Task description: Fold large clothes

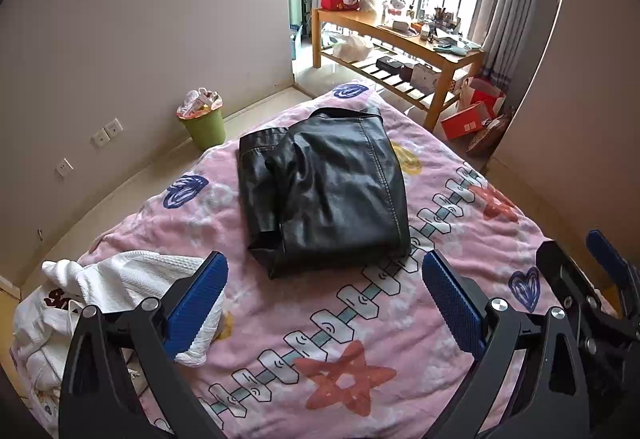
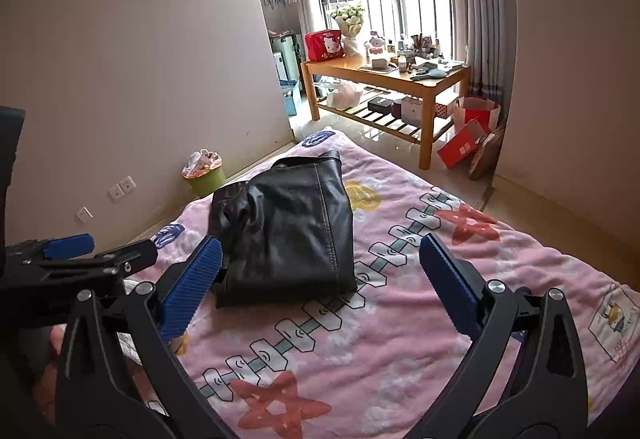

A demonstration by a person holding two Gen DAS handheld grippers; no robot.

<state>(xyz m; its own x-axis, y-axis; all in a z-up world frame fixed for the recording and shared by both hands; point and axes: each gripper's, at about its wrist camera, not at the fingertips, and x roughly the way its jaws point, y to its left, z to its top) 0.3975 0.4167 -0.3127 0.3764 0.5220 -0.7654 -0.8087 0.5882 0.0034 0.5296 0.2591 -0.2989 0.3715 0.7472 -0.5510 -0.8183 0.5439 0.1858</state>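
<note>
1. Lying folded into a compact rectangle, the black leather jacket (image 1: pixel 324 187) sits on the pink patterned blanket (image 1: pixel 400 339), toward its far end, with a sleeve doubled over along its left side.
2. The left gripper (image 1: pixel 325 279) hovers above the blanket just short of the jacket's near edge, its blue-padded fingers (image 1: pixel 198 303) spread wide with nothing between them.
3. The right gripper (image 2: pixel 321 267) hangs beside it, likewise spread apart and empty; its left pad (image 2: pixel 192 287) overlaps the jacket's near left corner in the right wrist view, though contact cannot be told.
4. A crumpled white garment (image 1: pixel 132 279) lies at the blanket's near left edge, apart from the jacket.
5. A green wastebasket (image 1: pixel 202 125) stands on the floor by the wall, left of the bed.
6. A wooden table (image 2: pixel 384 79) stands beyond the bed by the window, with a red Hello Kitty bag (image 2: pixel 325 45) on top.
</note>
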